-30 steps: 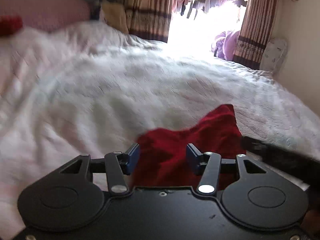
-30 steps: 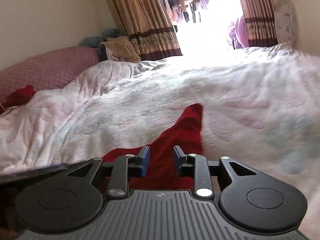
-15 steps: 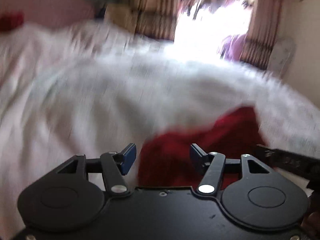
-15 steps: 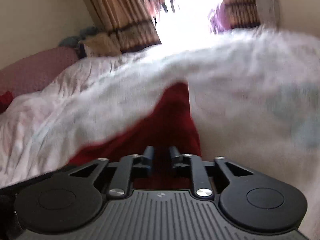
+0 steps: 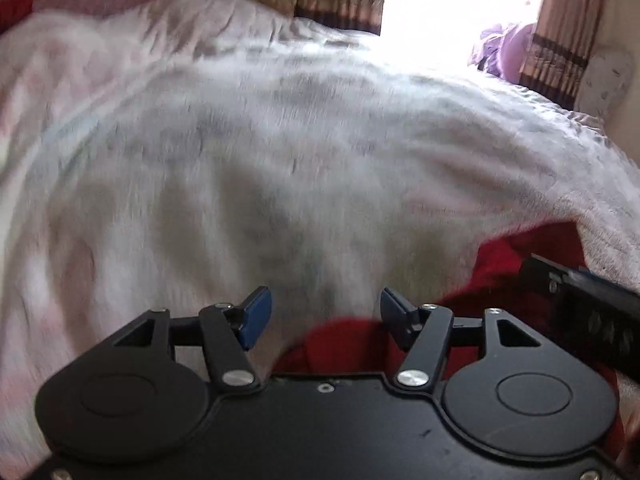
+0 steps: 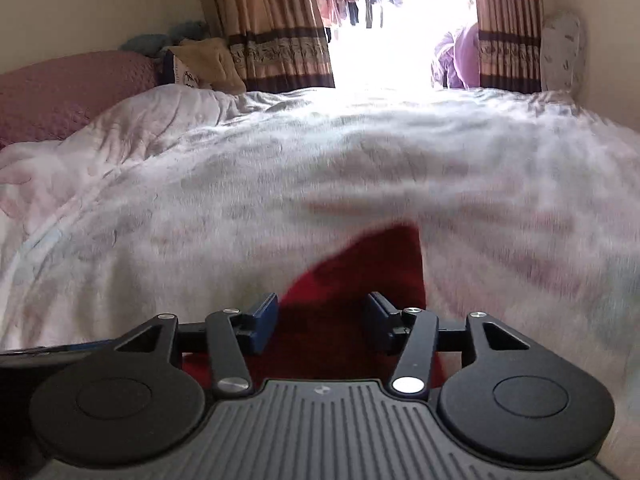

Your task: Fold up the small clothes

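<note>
The left gripper [image 5: 324,312] is spread wide over the white blanket [image 5: 280,152], clamping nothing. The red garment [image 5: 520,264] lies on the bed, low and to its right. The right gripper [image 6: 322,322] is also spread apart, its blue pads [image 6: 264,320] flanking the garment without gripping it.
</note>
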The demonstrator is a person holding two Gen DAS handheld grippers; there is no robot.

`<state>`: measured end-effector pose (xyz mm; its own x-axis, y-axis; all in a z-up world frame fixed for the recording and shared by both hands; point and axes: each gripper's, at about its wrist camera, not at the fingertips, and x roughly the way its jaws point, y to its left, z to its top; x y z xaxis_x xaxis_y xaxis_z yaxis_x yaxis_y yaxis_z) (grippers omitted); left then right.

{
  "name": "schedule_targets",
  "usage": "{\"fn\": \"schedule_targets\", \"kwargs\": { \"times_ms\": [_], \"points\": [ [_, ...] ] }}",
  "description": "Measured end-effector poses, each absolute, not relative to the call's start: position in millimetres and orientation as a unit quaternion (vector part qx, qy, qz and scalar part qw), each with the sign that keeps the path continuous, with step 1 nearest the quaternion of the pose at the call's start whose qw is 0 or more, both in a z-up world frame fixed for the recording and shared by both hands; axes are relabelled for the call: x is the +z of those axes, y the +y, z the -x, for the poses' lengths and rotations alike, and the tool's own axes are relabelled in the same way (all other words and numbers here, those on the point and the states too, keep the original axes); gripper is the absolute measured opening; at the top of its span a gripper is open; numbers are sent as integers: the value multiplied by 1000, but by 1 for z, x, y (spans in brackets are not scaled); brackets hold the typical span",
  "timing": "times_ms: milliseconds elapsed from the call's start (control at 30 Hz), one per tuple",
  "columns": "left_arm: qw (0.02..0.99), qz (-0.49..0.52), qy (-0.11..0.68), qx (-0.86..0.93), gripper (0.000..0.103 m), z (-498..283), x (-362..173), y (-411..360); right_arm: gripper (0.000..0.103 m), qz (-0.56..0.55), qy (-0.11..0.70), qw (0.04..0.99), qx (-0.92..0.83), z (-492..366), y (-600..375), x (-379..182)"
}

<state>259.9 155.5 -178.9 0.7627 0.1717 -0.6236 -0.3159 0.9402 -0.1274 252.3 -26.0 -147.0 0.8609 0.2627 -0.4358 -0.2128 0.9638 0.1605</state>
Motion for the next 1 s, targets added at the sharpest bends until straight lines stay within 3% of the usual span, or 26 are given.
{"fn": "schedule_targets", "kwargs": {
  "times_ms": [133, 200, 333, 433, 667, 800, 900, 1000],
  "points": [
    [924, 106, 341, 138, 62, -287, -183, 160, 61, -32, 252, 962, 100, -287, -24, -144],
    [904, 117, 386, 145, 65, -306, -204, 167, 74, 6, 287, 952, 109, -306, -17, -170],
    [910, 84, 381, 144, 66, -309, -193, 159, 77, 35, 285, 951, 117, -303, -12, -172],
    [914, 92, 368, 144, 66, -289, -169, 157, 71, 29, 263, 954, 143, -285, -23, -147],
    [930, 85, 342, 99, 66, -201, -102, 129, 71, -36, 271, 946, 173, -227, -57, -105],
    [923, 101, 360, 92, 65, -181, -117, 121, 71, 3, 285, 940, 188, -207, -47, -119],
    [910, 104, 387, 103, 65, -180, -135, 117, 62, -1, 310, 932, 186, -200, -45, -130],
    [904, 47, 412, 101, 68, -184, -165, 110, 63, 17, 334, 923, 191, -199, -40, -145]
  ]
}}
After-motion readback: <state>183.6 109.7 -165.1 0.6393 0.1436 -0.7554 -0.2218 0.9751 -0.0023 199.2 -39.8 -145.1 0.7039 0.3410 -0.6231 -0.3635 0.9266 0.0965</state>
